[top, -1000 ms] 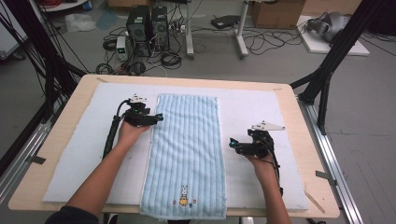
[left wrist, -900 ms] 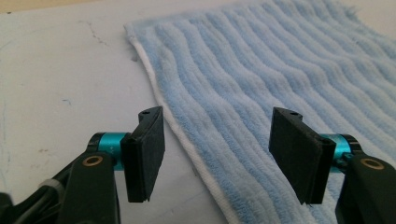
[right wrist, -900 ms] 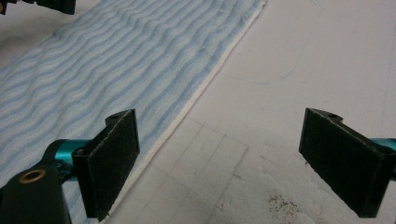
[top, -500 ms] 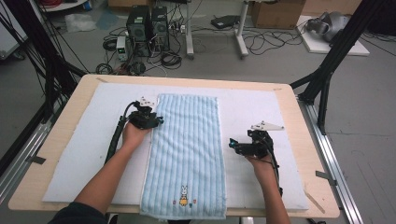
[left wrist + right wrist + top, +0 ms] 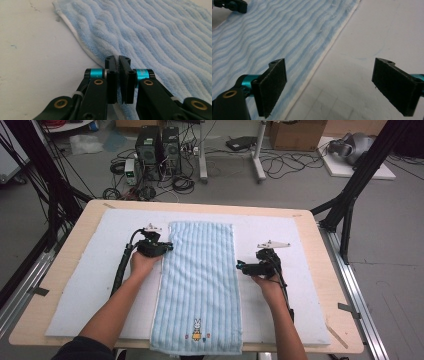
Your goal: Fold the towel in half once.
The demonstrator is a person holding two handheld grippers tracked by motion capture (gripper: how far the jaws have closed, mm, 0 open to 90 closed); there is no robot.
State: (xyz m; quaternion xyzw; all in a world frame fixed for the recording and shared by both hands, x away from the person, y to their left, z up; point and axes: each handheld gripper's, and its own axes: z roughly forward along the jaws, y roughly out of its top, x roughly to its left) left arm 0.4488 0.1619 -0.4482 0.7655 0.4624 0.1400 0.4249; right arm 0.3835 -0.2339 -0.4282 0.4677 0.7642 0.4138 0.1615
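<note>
A light blue striped towel (image 5: 200, 285) lies flat and lengthwise on the white mat (image 5: 105, 270), with a small rabbit print (image 5: 197, 325) near its front end. My left gripper (image 5: 167, 247) sits at the towel's left edge, near the far end. In the left gripper view its jaws (image 5: 118, 58) are shut on the towel's (image 5: 162, 37) white hem. My right gripper (image 5: 240, 267) is at the towel's right edge and stands open (image 5: 331, 62). One pad (image 5: 273, 87) is over the towel's border (image 5: 274, 32), the other pad (image 5: 394, 87) over the bare mat (image 5: 374, 32).
The mat covers a wooden table (image 5: 320, 250) with black frame legs (image 5: 350, 195) at its sides. Behind the table the floor holds computer cases (image 5: 157, 145), cables and a cardboard box (image 5: 295, 132). The left gripper (image 5: 234, 6) shows far off in the right gripper view.
My left gripper has edged right onto the towel's left hem and its jaws have closed. The right gripper has stayed in place, open.
</note>
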